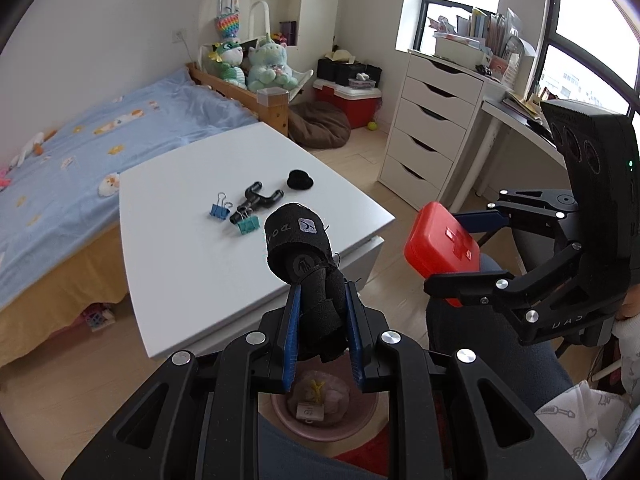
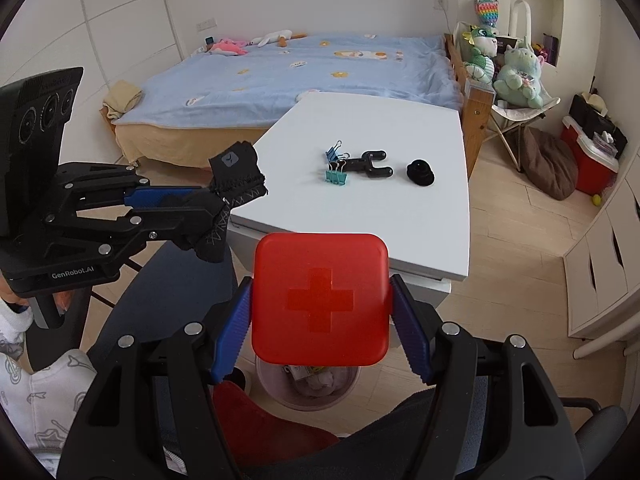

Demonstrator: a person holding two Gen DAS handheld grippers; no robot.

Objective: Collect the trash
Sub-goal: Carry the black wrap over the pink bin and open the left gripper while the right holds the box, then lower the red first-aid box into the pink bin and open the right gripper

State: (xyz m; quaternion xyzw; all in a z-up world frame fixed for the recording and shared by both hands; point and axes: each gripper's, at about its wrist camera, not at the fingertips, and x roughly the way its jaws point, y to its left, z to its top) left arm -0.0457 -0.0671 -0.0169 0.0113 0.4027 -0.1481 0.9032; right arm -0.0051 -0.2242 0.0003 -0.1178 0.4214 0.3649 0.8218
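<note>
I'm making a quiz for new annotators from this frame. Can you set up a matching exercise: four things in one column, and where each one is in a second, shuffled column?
Things:
1. red box
2. black fabric roll
3. teal binder clip
4. pink bin

Places:
A. on the white table
B. held in the left claw
C. on the floor below both claws
D. held in the right claw

Pairs: 1-D, 2-B, 3-A, 4-C

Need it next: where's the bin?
On the floor below both tongs: the pink bin shows under the red box, in front of the white table.
</note>
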